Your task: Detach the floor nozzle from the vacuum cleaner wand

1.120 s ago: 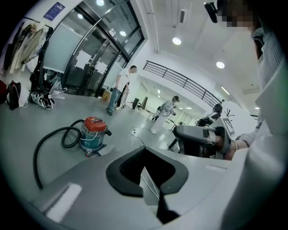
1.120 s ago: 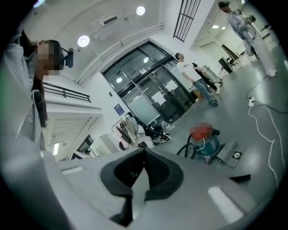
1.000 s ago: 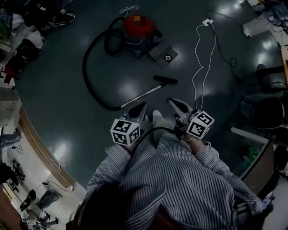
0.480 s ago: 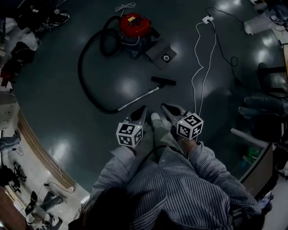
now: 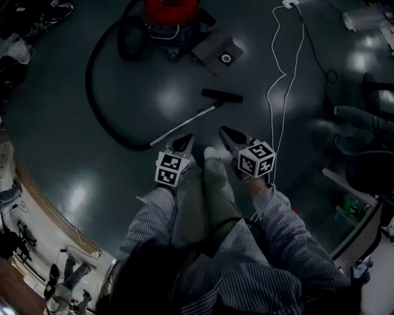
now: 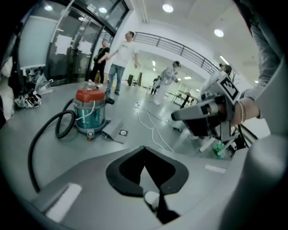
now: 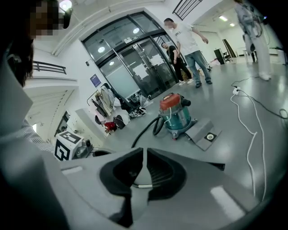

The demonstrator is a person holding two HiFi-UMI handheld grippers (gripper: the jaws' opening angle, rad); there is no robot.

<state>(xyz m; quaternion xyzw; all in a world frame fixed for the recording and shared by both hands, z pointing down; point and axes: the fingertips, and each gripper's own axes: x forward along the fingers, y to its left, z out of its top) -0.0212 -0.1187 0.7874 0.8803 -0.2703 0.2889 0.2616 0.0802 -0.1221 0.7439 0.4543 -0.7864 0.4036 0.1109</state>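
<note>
Floor (image 5: 68, 141) is closer now, because we lowered both tools. Our left gripper (image 5: 184, 141) is closed on nothing, near the wand (image 5: 184, 125). The nozzle (image 5: 222, 96) sits on the wand's far end. Our right gripper (image 5: 225, 131) has just been opening a crack, empty.

Far ahead of the left gripper (image 5: 184, 141), the head view's top edge cuts through the red vacuum canister (image 5: 171, 11) and the white cable plug (image 5: 287, 3). In the left gripper view, the black hose (image 6: 30, 157) drops out of sight behind that gripper's grey body. The people (image 6: 121, 54) beyond are too small to detail.
</note>
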